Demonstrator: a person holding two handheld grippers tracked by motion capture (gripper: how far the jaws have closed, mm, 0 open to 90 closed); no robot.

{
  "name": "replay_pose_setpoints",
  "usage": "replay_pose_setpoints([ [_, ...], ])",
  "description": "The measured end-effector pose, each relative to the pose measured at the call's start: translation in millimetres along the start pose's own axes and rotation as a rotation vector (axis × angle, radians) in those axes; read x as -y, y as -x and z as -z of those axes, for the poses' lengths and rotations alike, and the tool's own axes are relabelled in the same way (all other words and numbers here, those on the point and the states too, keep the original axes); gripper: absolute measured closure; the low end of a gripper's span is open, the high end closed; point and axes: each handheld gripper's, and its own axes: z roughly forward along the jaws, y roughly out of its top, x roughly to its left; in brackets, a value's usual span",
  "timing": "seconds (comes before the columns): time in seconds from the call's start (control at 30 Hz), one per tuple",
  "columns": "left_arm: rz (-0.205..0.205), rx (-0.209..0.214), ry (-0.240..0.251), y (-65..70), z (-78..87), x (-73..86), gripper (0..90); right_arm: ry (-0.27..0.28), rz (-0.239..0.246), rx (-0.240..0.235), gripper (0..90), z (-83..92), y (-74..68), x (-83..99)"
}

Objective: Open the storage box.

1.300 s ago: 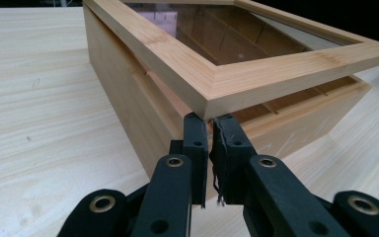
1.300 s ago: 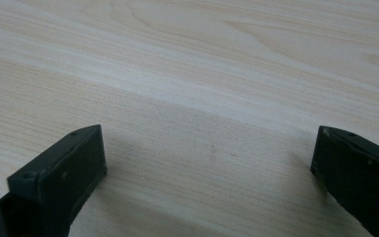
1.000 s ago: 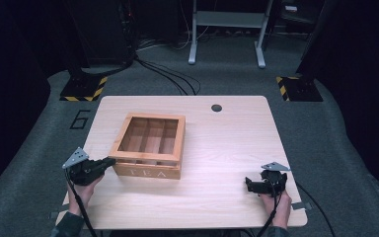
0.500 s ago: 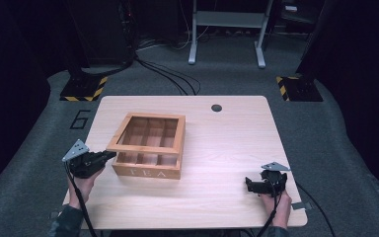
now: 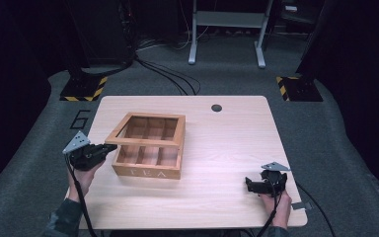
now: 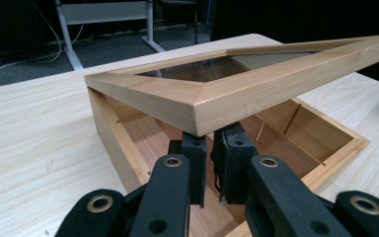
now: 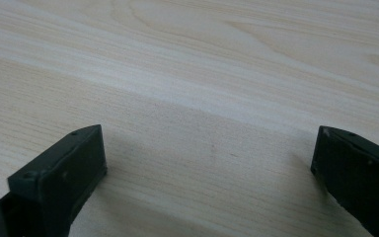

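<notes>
A wooden tea box (image 5: 148, 153) is sitting on the left half of the light wood table (image 5: 227, 143), its front wall lettered "TEA" and facing the person. Its glass-paned lid (image 5: 145, 129) is standing partly raised, tilting up on the side nearest the left claw (image 5: 109, 148) while the far edge is staying low over the box. In the left gripper view the lid (image 6: 237, 89) is slanting above the open box (image 6: 296, 128), whose thin dividers are splitting the inside into compartments. The left claw (image 6: 212, 148) is sitting with its jaws drawn almost together, and their tips are pressing up under the corner of the lid frame; nothing is pinched between them. The person's left hand (image 5: 81, 175) is holding that claw just off the box's left side, with a cable trailing back toward the table edge.

Well apart, near the table's front right corner, the right claw (image 5: 250, 183) is resting low over bare wood in the person's right hand (image 5: 276, 202). In the right gripper view its jaws are standing wide apart, empty, with only table grain (image 7: 202, 98) between them.

A round grommet hole (image 5: 216, 107) is marking the table's far edge. Beyond it, grey carpet (image 5: 325, 123), black cables (image 5: 168, 74) and yellow-and-black striped stand bases (image 5: 84, 89) are surrounding the table.
</notes>
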Motion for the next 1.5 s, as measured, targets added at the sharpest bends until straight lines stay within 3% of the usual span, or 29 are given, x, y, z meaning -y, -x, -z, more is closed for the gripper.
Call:
replay_pose_setpoints([
  [0.13,-0.002,0.000,0.006,0.2,-2.0,-5.7,83.3,0.000,0.001,0.000,0.0,0.0,0.1,0.0],
  [0.37,-0.052,0.008,0.000,0.6,-7.8,-25.0,83.4,0.000,0.001,0.000,0.0,0.0,0.1,0.0],
  [0.83,-0.081,-0.001,-0.017,-3.8,-15.5,-51.6,83.5,0.001,0.000,0.000,0.0,0.0,0.0,0.0],
  [1.5,-0.074,-0.017,-0.040,-14.4,-30.9,-91.0,83.6,0.001,0.000,-0.001,0.0,0.0,0.1,0.1],
])
